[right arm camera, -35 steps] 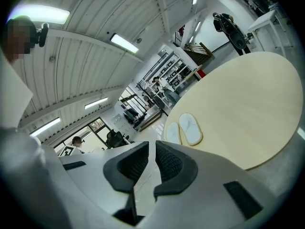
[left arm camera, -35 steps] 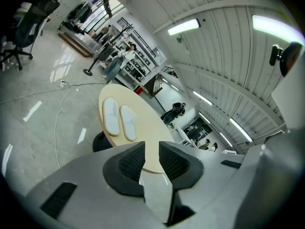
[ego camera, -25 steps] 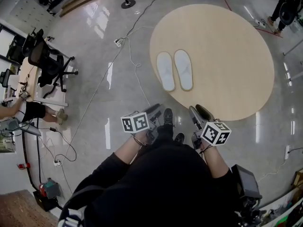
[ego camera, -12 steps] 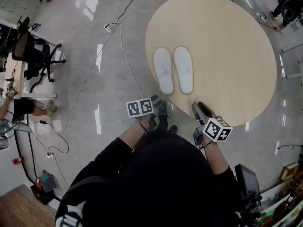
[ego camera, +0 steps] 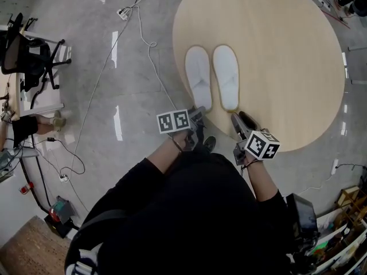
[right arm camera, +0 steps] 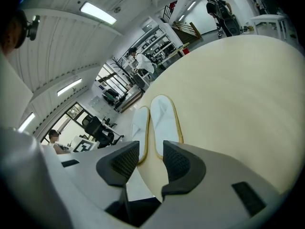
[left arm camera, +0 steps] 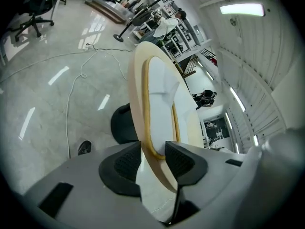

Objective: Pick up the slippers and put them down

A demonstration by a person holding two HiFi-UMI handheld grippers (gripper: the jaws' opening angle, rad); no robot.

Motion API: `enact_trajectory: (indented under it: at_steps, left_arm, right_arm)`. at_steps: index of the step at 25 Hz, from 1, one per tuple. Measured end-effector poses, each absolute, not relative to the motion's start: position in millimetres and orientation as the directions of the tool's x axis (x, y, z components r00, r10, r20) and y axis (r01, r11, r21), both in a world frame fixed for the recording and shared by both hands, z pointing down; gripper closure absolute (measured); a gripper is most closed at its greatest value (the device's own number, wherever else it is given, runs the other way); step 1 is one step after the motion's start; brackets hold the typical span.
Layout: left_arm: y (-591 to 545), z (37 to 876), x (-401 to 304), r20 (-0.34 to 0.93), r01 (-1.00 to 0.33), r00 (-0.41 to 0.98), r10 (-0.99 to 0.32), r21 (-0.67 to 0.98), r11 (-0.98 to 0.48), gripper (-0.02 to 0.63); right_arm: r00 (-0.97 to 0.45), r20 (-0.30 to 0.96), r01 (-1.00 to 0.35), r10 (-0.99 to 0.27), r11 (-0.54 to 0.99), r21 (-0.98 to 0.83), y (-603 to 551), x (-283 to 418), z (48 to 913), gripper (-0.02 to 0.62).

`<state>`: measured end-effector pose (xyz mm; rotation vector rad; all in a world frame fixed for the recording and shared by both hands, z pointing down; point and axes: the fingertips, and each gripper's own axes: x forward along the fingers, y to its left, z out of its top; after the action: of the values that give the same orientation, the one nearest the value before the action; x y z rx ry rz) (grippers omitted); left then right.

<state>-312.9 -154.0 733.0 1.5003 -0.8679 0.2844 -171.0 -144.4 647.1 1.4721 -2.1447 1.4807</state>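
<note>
Slippers point(ego camera: 226, 76) lie paired on round wooden table point(ego camera: 287, 56) above glossy grey floor point(ego camera: 103, 113).

The person leans forward with both arms stretched ahead and down. The left forearm point(ego camera: 165, 158) is bare below a dark sleeve and carries the left hand-held gripper point(ego camera: 199, 114), which points forward and downward with its marker cube point(ego camera: 174, 121) facing up. Its jaws stand wide apart and have just been closing a little. The heel of a slipper point(left arm camera: 159, 106) shows in the gap just ahead of them, and neither pad presses on it. The right forearm point(ego camera: 259, 179) runs beside the left and bears the right hand-held gripper point(ego camera: 238, 119), tilted down alike. Its jaws are parted with nothing gripped.
</note>
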Motion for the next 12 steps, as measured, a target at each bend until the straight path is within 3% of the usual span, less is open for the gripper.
enact_trajectory:
  at_steps: [3,12]
  left_arm:
    - [-156.0,727.5,-314.1,0.619,-0.626,0.705,-0.347,0.773,0.107,0.492]
    - [-156.9,705.4,-318.9,0.542,-0.528,0.759,-0.362,0.837,0.145,0.557]
  right_arm:
    - [-0.47,0.639,-0.812,-0.608,0.014,-0.584,-149.7,-167.1,664.7,0.434]
    - [-0.383,0.748,-0.884,-0.542,-0.019,-0.466,-176.9,-165.7,700.3,0.434]
